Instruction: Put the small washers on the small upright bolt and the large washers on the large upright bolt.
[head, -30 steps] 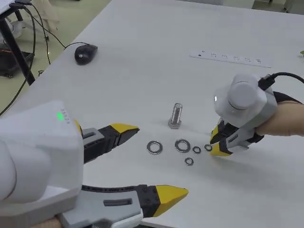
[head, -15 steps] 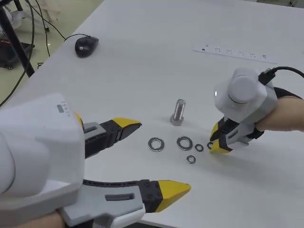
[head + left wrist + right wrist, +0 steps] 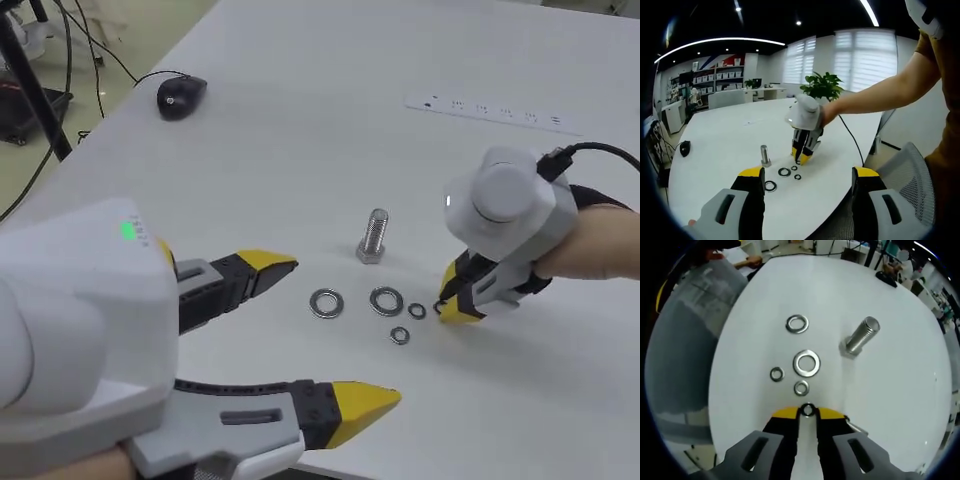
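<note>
One upright silver bolt (image 3: 373, 237) stands mid-table, also seen as the bolt (image 3: 860, 336). In front of it lie two large washers (image 3: 326, 302) (image 3: 386, 300) and two loose small washers (image 3: 416, 311) (image 3: 399, 335). My right gripper (image 3: 452, 309) is down at the table, its yellow tips closed on a third small washer (image 3: 808, 410). My left gripper (image 3: 320, 335) hovers at the near left with its jaws wide open and nothing between them. The left gripper view shows the right gripper (image 3: 802, 156) beside the bolt (image 3: 765, 155).
A black mouse (image 3: 181, 95) with its cable lies at the far left. A white power strip (image 3: 495, 113) runs along the far right. The table's left edge (image 3: 70, 160) drops to the floor, where a black stand (image 3: 30, 60) rises.
The right gripper has edged a little left and its tips have come in on the small washer. The left gripper stays in place and open. The head camera shifted slightly.
</note>
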Motion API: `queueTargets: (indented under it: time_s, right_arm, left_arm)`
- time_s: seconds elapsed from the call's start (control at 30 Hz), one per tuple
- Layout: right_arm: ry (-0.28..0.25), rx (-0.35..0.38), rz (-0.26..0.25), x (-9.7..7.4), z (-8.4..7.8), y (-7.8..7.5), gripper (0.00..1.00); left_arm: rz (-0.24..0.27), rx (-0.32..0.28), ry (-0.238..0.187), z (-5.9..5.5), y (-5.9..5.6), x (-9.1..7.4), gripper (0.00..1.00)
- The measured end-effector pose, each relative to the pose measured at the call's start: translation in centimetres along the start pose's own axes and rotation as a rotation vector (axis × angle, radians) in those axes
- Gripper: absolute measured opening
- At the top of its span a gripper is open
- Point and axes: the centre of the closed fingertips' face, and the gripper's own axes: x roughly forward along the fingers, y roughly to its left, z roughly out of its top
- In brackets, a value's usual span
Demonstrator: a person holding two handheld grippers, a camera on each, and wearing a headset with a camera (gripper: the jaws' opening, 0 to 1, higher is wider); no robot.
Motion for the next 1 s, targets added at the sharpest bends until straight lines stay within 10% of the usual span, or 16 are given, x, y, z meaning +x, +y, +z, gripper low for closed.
queueTargets:
  time_s: [0.43, 1.0]
  right_arm:
    - [0.02, 0.006, -0.009, -0.6, -0.2, 0.6, 0.12]
    - [-0.009, 0.067, -0.077, -5.4, -1.5, 0.4, 0.12]
  left_arm:
    - [0.003, 0.017, 0.004, 0.2, -0.5, -0.4, 0.7]
    - [-0.039, 0.067, 0.015, 0.7, -1.7, -0.2, 0.7]
